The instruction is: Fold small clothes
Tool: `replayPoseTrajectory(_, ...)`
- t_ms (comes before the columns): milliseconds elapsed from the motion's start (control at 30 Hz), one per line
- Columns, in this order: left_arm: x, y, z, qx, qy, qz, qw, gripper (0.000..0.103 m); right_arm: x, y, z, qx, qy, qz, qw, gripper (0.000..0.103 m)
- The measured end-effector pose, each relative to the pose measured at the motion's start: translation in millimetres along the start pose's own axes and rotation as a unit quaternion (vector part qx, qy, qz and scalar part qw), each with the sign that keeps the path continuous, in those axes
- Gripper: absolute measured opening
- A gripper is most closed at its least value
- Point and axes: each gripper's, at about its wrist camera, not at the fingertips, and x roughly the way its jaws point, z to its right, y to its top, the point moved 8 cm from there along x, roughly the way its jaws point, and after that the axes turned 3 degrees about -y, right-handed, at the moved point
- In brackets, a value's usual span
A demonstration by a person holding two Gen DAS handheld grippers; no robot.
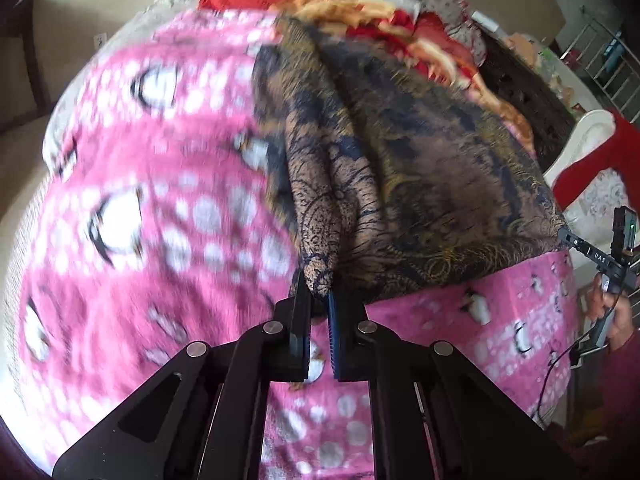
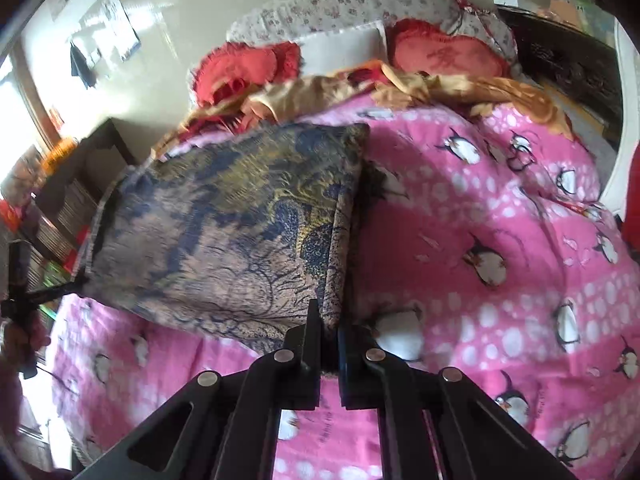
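Observation:
A brown, navy and gold patterned cloth (image 1: 420, 184) lies partly folded on a pink penguin blanket (image 1: 132, 208). My left gripper (image 1: 318, 296) is shut on the cloth's near left corner, which bunches up between the fingers. In the right wrist view the same cloth (image 2: 224, 224) spreads to the left, and my right gripper (image 2: 329, 320) is shut on its near right corner, at a folded edge. The cloth hangs lifted a little off the pink blanket (image 2: 480, 248) between the two grippers. The right gripper's handle and the hand on it show at the left wrist view's right edge (image 1: 608, 264).
Red cushions (image 2: 444, 54) and crumpled orange and red clothes (image 2: 492, 88) lie at the far end of the bed. A dark wooden headboard (image 2: 568, 60) stands at the right. A dark shelf (image 2: 76, 188) with items stands left of the bed.

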Motion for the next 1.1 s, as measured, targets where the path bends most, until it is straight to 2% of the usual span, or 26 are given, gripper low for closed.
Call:
replayPoseTrajectory(67, 10.7, -7.0, -4.3, -0.013, 0.003, -0.010, 0.9999, 0.006, 18.6, -13.4, 8.3, 0.005, -0.017, -0.026, 1.000, 0.005)
replayPoseTrajectory(133, 7.3, -4.9, -3.4, -0.018, -0.003, -0.003, 0.9998, 0.006, 31.5, -24.6, 12.7, 0.025, -0.005, -0.053, 0.998, 0.005)
replayPoseTrajectory(167, 3.7, -3.0, -2.0, -0.017, -0.006, 0.001, 0.9998, 0.006, 30.9, -25.3, 14.3, 0.037, 0.001, -0.053, 0.998, 0.005)
replayPoseTrajectory(233, -5.4, 1.8, -0.9, -0.016, 0.000, 0.004, 0.9999, 0.009, 19.6, -17.8, 16.1, 0.040, -0.006, -0.036, 0.999, 0.018)
replayPoseTrajectory(267, -9.6, 4.4, -0.7, -0.019, 0.006, 0.003, 0.9998, 0.010, 12.4, -12.7, 15.6, 0.037, -0.012, -0.025, 0.999, 0.038)
replayPoseTrajectory(300, -11.7, 6.6, 0.0, -0.020, 0.007, 0.004, 0.9998, 0.010, 2.2, -4.9, 11.5, 0.032, -0.012, -0.010, 0.999, 0.049)
replayPoseTrajectory(333, -14.9, 9.4, 1.6, -0.021, 0.007, 0.010, 0.9997, 0.012, -4.2, 0.2, 6.0, 0.029, -0.006, 0.000, 1.000, 0.049)
replayPoseTrajectory(467, -21.8, 24.2, 16.1, -0.029, -0.005, 0.042, 0.9987, 0.044, -8.9, 23.9, -41.3, -0.004, 0.037, 0.015, 0.999, 0.049)
replayPoseTrajectory(500, -22.2, 27.9, 18.9, -0.029, -0.007, 0.050, 0.9983, 0.046, -4.5, 29.1, -56.0, -0.014, 0.049, 0.015, 0.999, 0.049)
replayPoseTrajectory(567, -19.0, 33.5, 22.5, -0.020, 0.008, 0.060, 0.9980, 0.046, 13.6, 40.1, -95.8, -0.046, 0.068, 0.005, 0.997, 0.049)
replayPoseTrajectory(633, -9.2, 36.9, 20.8, -0.013, 0.040, 0.059, 0.9974, 0.046, 27.5, 47.2, -131.8, -0.081, 0.081, 0.006, 0.993, 0.049)
replayPoseTrajectory(800, 18.1, 35.2, -3.2, -0.054, 0.080, 0.039, 0.9945, 0.046, 70.0, 73.5, -230.9, -0.159, 0.117, 0.011, 0.980, 0.048)
replayPoseTrajectory(900, 23.7, 33.3, -11.9, -0.070, 0.076, 0.040, 0.9939, 0.046, 93.6, 88.5, -278.1, -0.189, 0.131, 0.016, 0.973, 0.047)
replayPoseTrajectory(1100, 27.7, 34.2, -10.3, -0.055, 0.083, 0.047, 0.9939, 0.046, 141.6, 117.2, -347.8, -0.216, 0.133, 0.019, 0.967, 0.047)
